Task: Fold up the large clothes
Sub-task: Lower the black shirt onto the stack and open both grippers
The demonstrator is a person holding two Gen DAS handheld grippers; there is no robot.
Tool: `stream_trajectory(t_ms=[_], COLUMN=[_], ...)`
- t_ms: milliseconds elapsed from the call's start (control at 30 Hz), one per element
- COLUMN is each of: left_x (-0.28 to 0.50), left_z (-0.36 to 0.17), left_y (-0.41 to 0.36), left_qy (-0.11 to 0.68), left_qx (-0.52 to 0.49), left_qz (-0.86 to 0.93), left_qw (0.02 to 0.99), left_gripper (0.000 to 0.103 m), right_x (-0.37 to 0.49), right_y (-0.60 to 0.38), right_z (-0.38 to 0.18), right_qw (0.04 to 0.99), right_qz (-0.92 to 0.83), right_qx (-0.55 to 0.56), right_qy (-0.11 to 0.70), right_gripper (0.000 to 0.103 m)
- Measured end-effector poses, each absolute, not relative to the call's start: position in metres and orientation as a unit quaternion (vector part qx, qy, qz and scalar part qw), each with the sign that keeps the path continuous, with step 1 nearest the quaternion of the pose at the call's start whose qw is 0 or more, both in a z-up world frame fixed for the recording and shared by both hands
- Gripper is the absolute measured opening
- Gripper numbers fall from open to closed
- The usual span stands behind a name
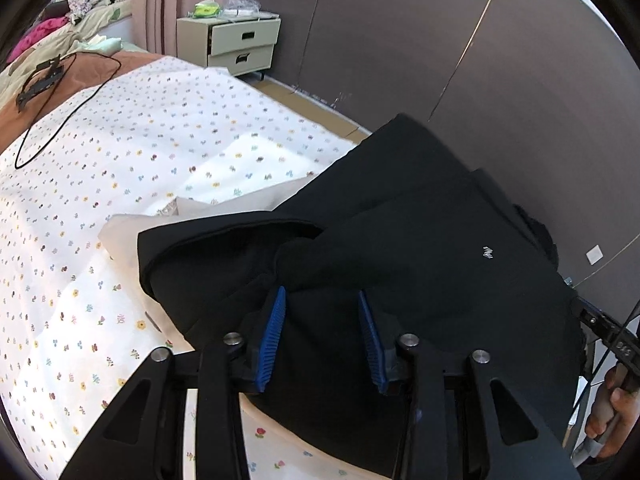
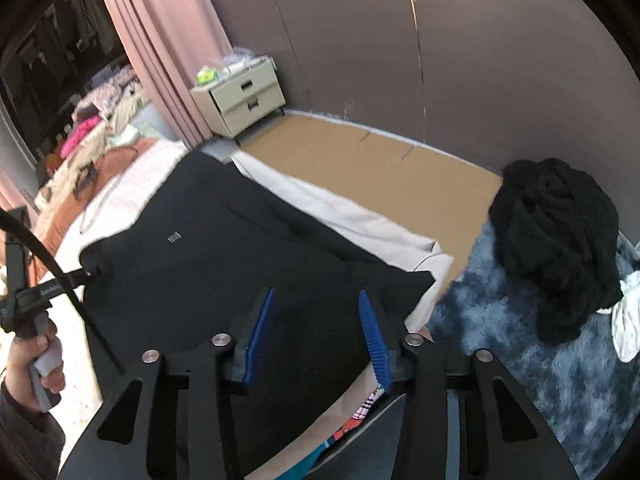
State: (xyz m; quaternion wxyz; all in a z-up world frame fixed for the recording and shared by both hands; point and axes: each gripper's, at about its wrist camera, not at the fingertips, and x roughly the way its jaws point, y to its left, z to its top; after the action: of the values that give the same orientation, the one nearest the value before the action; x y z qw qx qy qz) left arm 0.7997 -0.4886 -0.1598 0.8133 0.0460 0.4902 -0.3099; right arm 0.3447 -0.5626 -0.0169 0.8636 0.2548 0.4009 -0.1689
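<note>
Folding step: black garment lies on the bed, partly folded.
Left hand-held gripper: part open above cloth, gripping nothing.
Right hand-held gripper: part open, empty.
Next: probably pinch an edge, fold across.

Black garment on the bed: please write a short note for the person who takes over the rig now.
Left gripper: fingers apart at a bunched fold of the black garment; I cannot tell whether they pinch it.
Right gripper: fingers open above the garment's near edge, holding nothing.
Garment: spread on the flowered bed, partly over a beige cloth.
Done: laid out, one layer seems turned over.
Left: finish the folds. A black heap sits on the blue rug.
</note>
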Motion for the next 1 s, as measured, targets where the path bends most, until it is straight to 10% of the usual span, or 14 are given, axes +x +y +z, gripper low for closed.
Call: stream_trajectory(t_ms=[600,767,900,1000], left_x=[0.782,0.757,0.741,0.725], left_z=[-0.104,-0.078,-0.057,-0.039], left_y=[-0.44,-0.42,-0.399,-0.382], left_qy=[0.491,0.471,0.456,0.448], left_qx=[-0.003,-0.003,-0.014,-0.017], left_qz=[-0.317,-0.322,-0.324,-0.331], left_qw=[0.812,0.821,0.829,0.83], left_gripper=[0.027,0.076,0.079,0.079], right_x=[0.33,0.316,0.299,0.288], right_y=[-0.564,-0.555,-0.547,-0.539], right_z=[0.0,0.02,0.036,0.045], right_qw=[0.851,0.855,0.859,0.859], right_qz=[-0.194,-0.18,-0.184,-0.185], right_qx=[0.253,0.257,0.26,0.263], right_qy=[0.417,0.412,0.401,0.398], right_gripper=[0.033,0.045,0.075,0.076])
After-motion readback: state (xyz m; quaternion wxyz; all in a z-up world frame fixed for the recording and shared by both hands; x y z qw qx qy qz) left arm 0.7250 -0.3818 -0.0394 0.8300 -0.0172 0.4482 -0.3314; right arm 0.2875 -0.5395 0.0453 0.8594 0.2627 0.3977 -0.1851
